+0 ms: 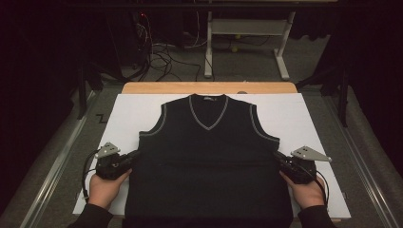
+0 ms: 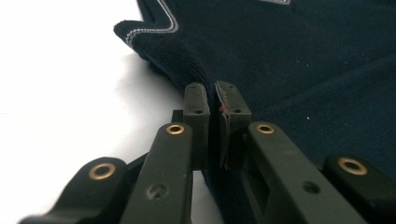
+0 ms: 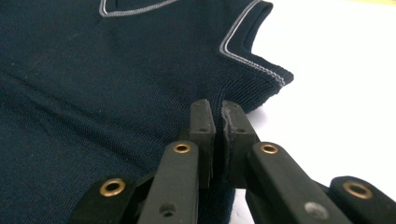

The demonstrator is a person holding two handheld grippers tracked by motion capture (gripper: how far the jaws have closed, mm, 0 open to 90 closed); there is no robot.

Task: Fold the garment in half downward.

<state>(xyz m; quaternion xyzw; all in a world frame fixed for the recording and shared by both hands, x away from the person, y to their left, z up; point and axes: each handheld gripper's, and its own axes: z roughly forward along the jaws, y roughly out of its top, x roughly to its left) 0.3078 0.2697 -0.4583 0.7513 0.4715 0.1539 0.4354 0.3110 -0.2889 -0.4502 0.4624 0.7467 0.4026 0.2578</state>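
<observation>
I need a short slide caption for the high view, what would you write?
Two hand-held grippers, left and right, pinch the side edges of a dark sleeveless sweater lying flat on a white board.

Dim, dark-edged high view (gripper views brighter, foreground soft)

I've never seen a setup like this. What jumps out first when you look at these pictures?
A dark sleeveless V-neck vest with pale grey trim lies flat, front up, in the middle of a white board on the table. At each side edge, below the armhole, a person's hand holds a black two-jaw tool: the left gripper and the right gripper each pinch the knit side seam with their jaws shut on it.
</observation>
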